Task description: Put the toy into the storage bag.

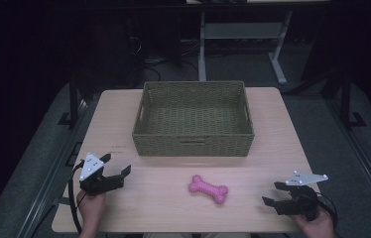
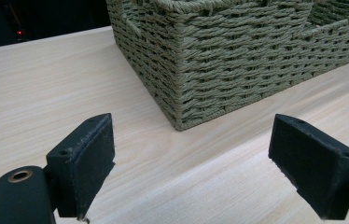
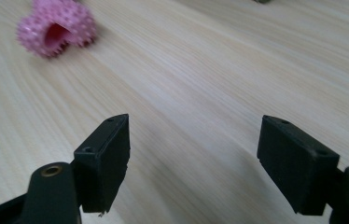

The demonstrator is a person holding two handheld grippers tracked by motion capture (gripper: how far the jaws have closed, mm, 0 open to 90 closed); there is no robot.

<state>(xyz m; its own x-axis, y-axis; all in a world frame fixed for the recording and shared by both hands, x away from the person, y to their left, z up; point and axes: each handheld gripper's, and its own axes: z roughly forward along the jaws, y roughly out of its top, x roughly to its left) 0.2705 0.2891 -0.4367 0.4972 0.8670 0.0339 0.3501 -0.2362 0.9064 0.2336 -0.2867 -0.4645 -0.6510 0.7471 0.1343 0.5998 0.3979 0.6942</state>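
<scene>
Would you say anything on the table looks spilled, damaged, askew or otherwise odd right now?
Nothing stands out. The woven basket sits squarely at the far side of the table, with nothing visible inside it. The pink bone toy lies intact on bare wood between the open left gripper and right gripper.

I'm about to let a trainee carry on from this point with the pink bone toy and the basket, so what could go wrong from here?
1. The pink bone toy is knobbly and rounded, so it may slip or roll out of the open right gripper if pinched at its bulbous end.
2. The woven basket has a tall front wall just beyond the toy; a low carry might knock it or push it back.
3. The open left gripper sits near the basket's corner and might catch it.
</scene>
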